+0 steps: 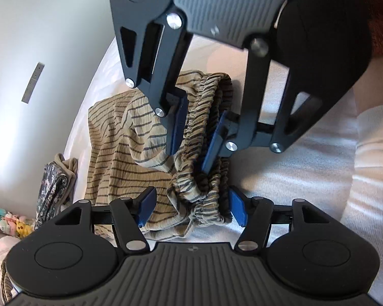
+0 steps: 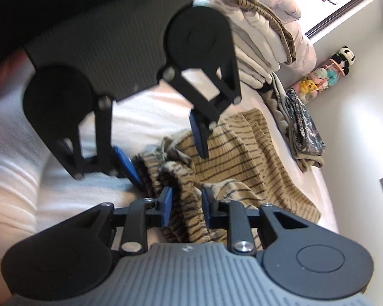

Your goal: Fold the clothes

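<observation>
**Both grippers at the waistband, fold not yet begun**

Your striped garment (image 1: 120,137) lies on the white bed (image 1: 288,168), its body spread flat toward 10 o'clock in the left wrist view and its gathered waistband (image 1: 204,199) bunched nearest you. That bunching is why both tools crowd the same end: it is the thickest, easiest edge to pinch.

Left gripper (image 1: 191,209): jaws wide apart, 1 on each side of the waistband, pads clear of the cloth. It has hold of nothing. Judgement: you keep it wide to straddle the whole gather before closing.

Right gripper (image 2: 185,204): jaws narrow, with a fold of waistband running between them. Whether the pads press the cloth I cannot tell from either view.

The right tool comes in from 12 o'clock in the left view, so the 2 oppose each other across the band, probably to stretch it straight.

Done pile (image 2: 255,46) sits at 1 o'clock in the right view; a dark patterned item (image 2: 303,130) at 3 o'clock near the bed edge.
</observation>
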A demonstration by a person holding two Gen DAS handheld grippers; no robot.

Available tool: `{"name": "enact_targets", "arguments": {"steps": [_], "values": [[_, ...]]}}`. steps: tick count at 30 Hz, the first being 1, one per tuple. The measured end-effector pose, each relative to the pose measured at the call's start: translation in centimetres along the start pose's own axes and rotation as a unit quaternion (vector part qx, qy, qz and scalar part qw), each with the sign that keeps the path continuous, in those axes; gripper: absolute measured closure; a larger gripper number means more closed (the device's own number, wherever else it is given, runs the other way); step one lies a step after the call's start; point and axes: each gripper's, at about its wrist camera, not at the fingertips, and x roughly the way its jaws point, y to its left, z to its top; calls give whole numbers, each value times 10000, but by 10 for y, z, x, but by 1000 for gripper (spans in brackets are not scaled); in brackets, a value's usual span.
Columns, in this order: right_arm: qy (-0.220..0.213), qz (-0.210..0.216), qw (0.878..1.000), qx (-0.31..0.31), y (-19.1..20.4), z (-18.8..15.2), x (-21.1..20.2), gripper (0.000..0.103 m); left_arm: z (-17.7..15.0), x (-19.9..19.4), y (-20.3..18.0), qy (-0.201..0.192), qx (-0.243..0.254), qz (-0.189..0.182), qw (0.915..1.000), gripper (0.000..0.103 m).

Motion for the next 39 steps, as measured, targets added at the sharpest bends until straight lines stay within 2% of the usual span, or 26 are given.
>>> {"name": "enact_targets", "arguments": {"steps": [7, 8, 9, 12, 16, 21, 24, 28, 31, 33, 39], "values": [[-210, 36, 9998, -56, -2, 6, 8, 80, -3, 4, -3, 16, -36, -49, 10000, 44], [-248, 50, 9997, -52, -2, 7, 9, 84, -3, 5, -2, 17, -35, -34, 10000, 44], [-313, 49, 9995, -24, -2, 8, 9, 97, -3, 7, -1, 18, -35, -18, 10000, 44], [-657, 4, 9977, 157, -7, 8, -3, 97, -3, 7, 0, 5, -43, 36, 10000, 44], [-999, 340, 9924, 635, -21, 9, -15, 97, -2, 3, 0, -69, -65, 174, 9998, 44], [-852, 879, 9892, 804, -21, 9, 1, 97, -1, 0, -3, -131, 23, 169, 9998, 44], [-652, 1023, 9879, 965, -21, 7, 13, 97, -1, 2, -3, -93, 63, 103, 9999, 44], [-597, 998, 9879, 1023, -20, 5, 14, 96, 0, 1, -2, -88, 62, 25, 9999, 44], [-610, 839, 9905, 898, -17, 5, 6, 92, 1, 0, -2, -101, 55, -1, 9999, 44], [-581, 735, 9926, 773, -22, 4, 9, 79, 1, -1, -2, -123, 82, 7, 9999, 44], [-248, 722, 9962, 415, -36, 0, -1, 63, 1, -4, -7, -210, 402, 54, 9990, 44]]}}
